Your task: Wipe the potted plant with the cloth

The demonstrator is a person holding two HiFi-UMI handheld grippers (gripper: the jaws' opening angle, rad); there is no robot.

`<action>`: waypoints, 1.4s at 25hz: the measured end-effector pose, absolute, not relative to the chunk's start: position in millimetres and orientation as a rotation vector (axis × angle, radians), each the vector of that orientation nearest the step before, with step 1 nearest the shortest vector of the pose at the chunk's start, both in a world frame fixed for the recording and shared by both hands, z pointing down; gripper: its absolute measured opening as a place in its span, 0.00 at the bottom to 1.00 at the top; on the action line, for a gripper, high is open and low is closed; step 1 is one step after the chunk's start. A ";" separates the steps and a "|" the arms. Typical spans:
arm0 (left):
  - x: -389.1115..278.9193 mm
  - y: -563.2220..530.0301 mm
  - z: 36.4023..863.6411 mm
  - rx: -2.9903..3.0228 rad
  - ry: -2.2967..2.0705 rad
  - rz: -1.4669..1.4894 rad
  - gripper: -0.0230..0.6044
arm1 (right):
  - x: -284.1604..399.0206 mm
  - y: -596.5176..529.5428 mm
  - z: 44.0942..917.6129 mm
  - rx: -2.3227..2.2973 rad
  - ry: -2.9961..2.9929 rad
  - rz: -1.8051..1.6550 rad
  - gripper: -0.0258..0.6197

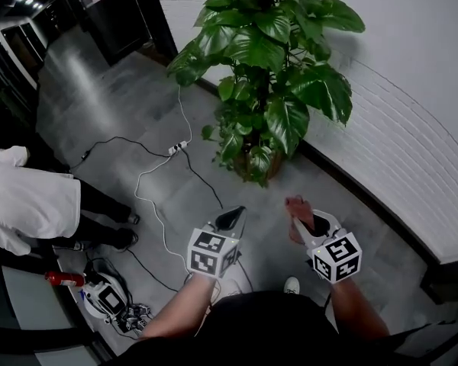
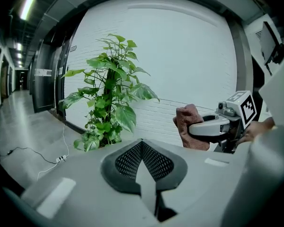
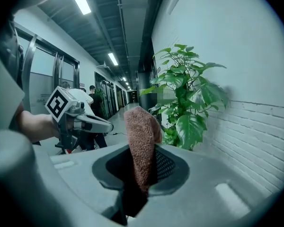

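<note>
Head view: my left tongs point(image 1: 233, 218) are closed and empty. Right tongs point(image 1: 302, 219) clamp the cloth point(image 1: 298, 206). Plant point(image 1: 271, 75) stands ahead by the wall point(image 1: 412, 90), apart from both.
Left gripper view: jaws together, plant ahead-left.
Right gripper view: cloth pinched upright, plant beyond.

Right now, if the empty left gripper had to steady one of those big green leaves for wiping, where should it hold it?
Probably the broad drooping green leaf on the near side of the leafy potted plant. Open the jaws of the left gripper, which are shut, and pinch the flat blade lightly near its hanging tip, coming from the front and below. The white brick wall blocks the back.
</note>
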State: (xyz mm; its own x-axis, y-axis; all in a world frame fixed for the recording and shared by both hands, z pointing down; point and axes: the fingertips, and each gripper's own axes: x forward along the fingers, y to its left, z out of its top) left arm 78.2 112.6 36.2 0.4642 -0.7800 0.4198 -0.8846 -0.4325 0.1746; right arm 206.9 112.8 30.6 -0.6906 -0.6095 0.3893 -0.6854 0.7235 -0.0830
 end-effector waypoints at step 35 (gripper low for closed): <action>49.3 144.7 35.8 2.390 -1.366 0.351 0.06 | 174.9 158.1 31.6 1.012 -2.567 0.319 0.14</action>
State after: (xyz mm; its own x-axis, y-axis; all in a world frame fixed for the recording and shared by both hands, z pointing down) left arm 49.3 144.7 35.8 0.5007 -0.7742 0.3873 -0.8650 -0.4650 0.1887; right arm 174.9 158.1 31.6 -0.6775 -0.6106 0.4101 -0.6925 0.7175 -0.0758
